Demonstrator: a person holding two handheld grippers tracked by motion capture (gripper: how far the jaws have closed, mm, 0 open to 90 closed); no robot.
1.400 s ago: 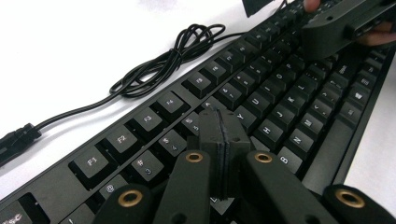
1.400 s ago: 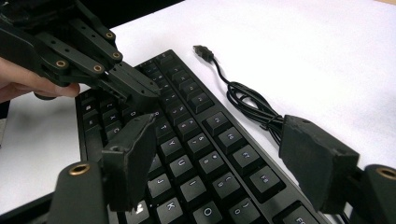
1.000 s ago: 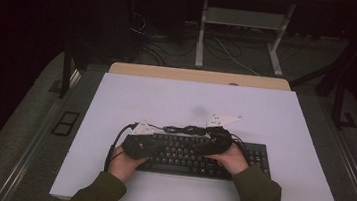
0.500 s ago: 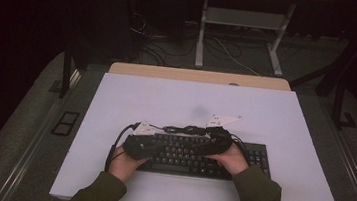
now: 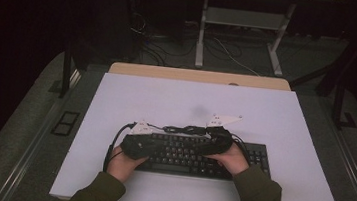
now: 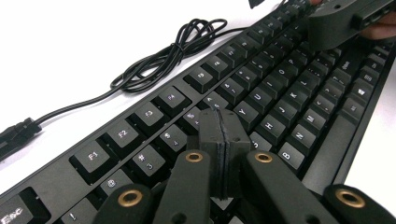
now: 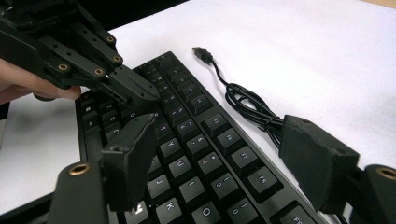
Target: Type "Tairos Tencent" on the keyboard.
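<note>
Nothing has shifted since the earlier frame: your hands sit where they were. From above, your left gripper (image 5: 149,145) and right gripper (image 5: 217,144) both hover over the keyboard (image 5: 256,156), which lies at the near middle of the table (image 5: 166,99), its cable (image 5: 186,129) bundled just behind. Your left gripper view has its fingers (image 6: 219,140) pressed together (nothing between them) above the number row. Your right gripper view has its fingers (image 7: 317,161) well apart, straddling the keys.
</note>
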